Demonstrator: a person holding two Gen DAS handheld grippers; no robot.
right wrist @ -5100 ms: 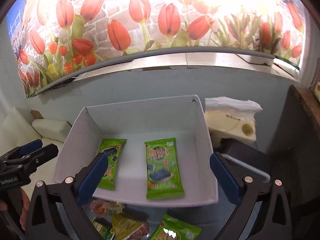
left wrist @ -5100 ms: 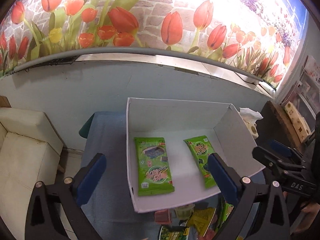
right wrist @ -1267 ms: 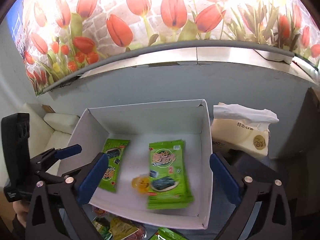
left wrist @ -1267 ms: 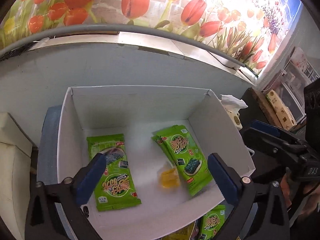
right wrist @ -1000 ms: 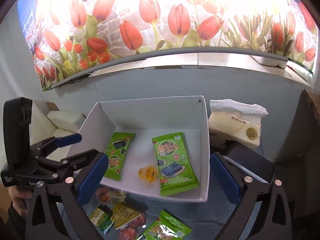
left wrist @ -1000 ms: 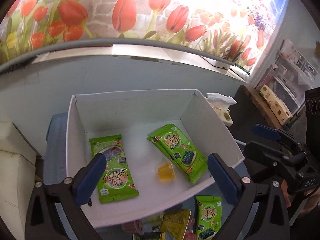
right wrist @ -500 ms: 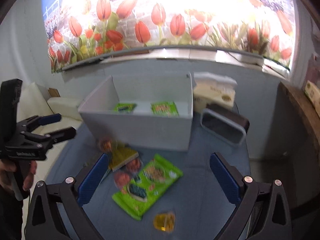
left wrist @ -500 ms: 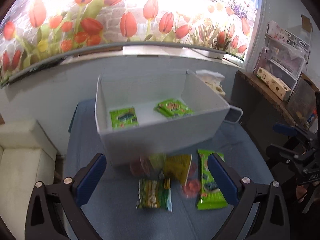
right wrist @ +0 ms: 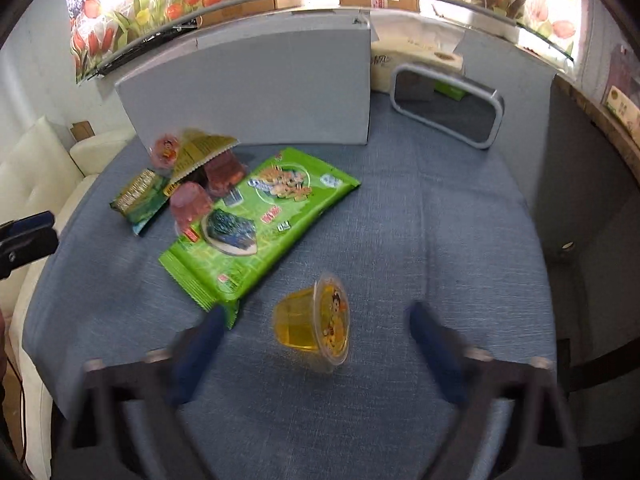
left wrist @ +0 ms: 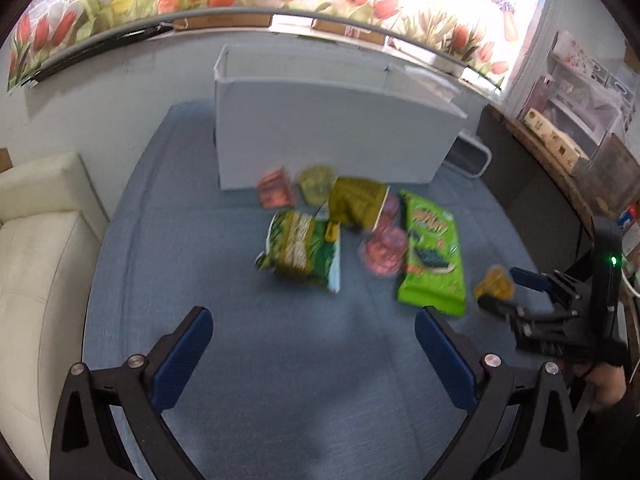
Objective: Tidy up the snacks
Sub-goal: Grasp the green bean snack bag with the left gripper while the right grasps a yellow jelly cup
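Note:
A white box [left wrist: 328,136] stands at the back of the blue tabletop; it also shows in the right wrist view [right wrist: 256,92]. In front of it lies a pile of snacks: a green seaweed packet [left wrist: 432,256] [right wrist: 260,220], a green-yellow bag [left wrist: 300,248], a yellow packet [left wrist: 356,200] and pink jelly cups [left wrist: 384,248] [right wrist: 190,206]. A yellow jelly cup [right wrist: 316,320] [left wrist: 494,282] lies on its side apart from the pile. My right gripper [right wrist: 316,328] is open with the cup between its fingers, blurred. My left gripper [left wrist: 312,340] is open and empty over bare cloth.
A black tray with a grey rim [right wrist: 446,106] and a tissue box [right wrist: 412,60] sit to the right of the white box. A cream sofa [left wrist: 36,248] borders the table on the left. Shelves with boxes [left wrist: 560,136] stand at the right.
Both grippers have pulled back and dropped low from the white box toward the table. The right gripper now straddles the yellow jelly cup. The left gripper hangs over bare cloth.

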